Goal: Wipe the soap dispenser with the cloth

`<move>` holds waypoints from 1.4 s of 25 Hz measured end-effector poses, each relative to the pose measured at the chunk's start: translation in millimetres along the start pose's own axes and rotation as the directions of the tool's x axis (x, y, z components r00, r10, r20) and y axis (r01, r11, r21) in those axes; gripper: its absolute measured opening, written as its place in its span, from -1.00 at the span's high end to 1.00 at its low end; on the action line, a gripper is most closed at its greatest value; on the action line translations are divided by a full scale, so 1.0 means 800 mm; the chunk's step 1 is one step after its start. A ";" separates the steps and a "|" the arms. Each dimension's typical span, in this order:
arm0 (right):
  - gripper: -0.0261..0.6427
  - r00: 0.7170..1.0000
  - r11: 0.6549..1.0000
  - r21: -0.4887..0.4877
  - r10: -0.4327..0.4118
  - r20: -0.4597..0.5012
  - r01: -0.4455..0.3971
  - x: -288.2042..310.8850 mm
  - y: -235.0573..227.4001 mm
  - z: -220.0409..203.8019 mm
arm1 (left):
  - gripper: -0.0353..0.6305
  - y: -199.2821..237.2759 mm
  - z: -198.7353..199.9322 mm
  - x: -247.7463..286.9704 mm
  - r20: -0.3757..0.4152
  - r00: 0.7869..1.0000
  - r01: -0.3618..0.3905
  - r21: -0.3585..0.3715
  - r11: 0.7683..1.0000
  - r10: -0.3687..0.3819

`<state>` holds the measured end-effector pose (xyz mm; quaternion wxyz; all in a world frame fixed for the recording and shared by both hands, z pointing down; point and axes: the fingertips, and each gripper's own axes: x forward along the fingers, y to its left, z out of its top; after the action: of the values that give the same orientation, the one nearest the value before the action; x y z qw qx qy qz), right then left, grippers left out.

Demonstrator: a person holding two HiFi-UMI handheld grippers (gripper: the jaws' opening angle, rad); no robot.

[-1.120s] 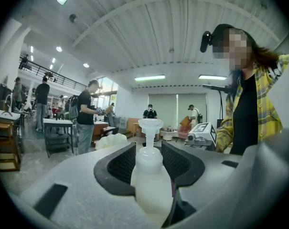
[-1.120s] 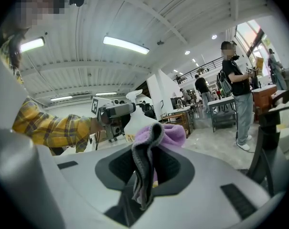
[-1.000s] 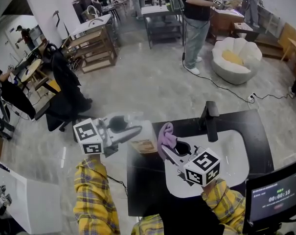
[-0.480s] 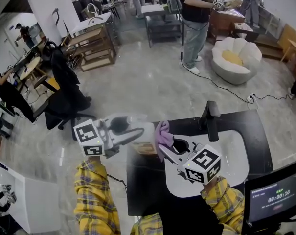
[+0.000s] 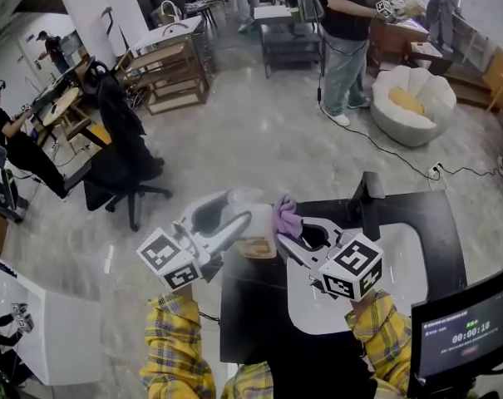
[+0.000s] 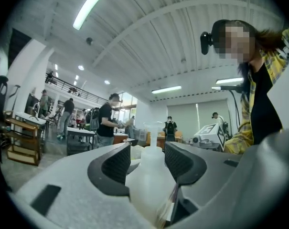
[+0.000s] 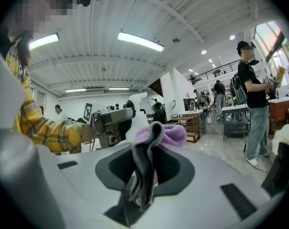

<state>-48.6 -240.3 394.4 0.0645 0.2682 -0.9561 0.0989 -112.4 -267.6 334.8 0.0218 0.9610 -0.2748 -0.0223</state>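
Observation:
A translucent white soap dispenser [image 5: 253, 227] stands upright between the pads of my left gripper [image 5: 241, 208], at the left edge of the black counter [image 5: 251, 306]. In the left gripper view the dispenser [image 6: 149, 175] fills the gap between the jaws of my left gripper [image 6: 148, 163], and both pads lie against it. These jaws have just been opening, with the bottle still between them. My right gripper [image 5: 286, 238] is shut on a purple cloth [image 5: 286, 217], which sits right beside the bottle. The cloth [image 7: 156, 137] bunches above my right gripper [image 7: 145, 168], with the pump [image 7: 137, 109] just behind it.
A white basin [image 5: 401, 264] is set in the counter, with a black faucet [image 5: 369, 198] behind it. A monitor [image 5: 463, 331] stands at the lower right. A black office chair [image 5: 118, 165] is on the floor to the left. A person [image 5: 347, 32] stands further off.
In the head view the left gripper has turned, so its marker cube sits lower and its jaws point more up and right. The cloth has stayed close beside the dispenser.

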 end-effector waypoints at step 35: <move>0.68 0.990 0.998 0.014 -0.066 -0.127 0.068 0.021 -0.011 -0.083 | 0.31 -0.014 -0.002 -0.061 0.085 0.956 -0.275 -0.077 0.958 0.282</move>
<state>-53.2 -241.4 463.2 0.1259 0.2939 -0.9396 0.1223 -147.9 -231.8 337.6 0.0426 0.9093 -0.4074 -0.0738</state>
